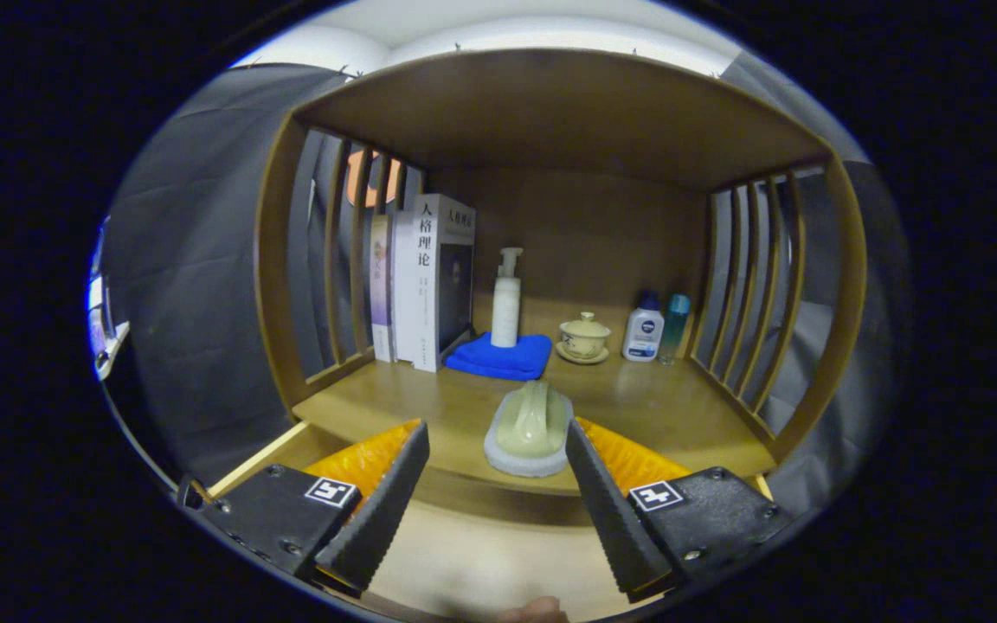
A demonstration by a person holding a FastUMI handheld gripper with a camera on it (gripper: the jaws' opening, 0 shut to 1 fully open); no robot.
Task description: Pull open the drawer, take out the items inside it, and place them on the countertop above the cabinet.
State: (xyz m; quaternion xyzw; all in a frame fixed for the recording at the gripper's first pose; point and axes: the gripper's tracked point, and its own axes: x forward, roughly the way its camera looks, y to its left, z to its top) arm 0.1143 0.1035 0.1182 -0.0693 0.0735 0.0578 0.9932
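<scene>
A pale green brush with a handle on a white base (529,428) rests on the wooden countertop (654,407), close to its front edge. My gripper (495,430) is open, its fingers spread wide on either side of the brush. The right fingertip (575,437) stands right at the brush's edge, while the left fingertip (416,437) is well apart from it. Below the countertop the drawer (481,554) is pulled out under the fingers, showing a light wooden floor with nothing visible on the part I can see.
At the back of the countertop stand several books (429,285), a white pump bottle (506,303) on a folded blue cloth (503,356), a lidded cup on a saucer (584,337), a white bottle (644,329) and a teal bottle (676,324). Slatted wooden walls (749,294) close both sides.
</scene>
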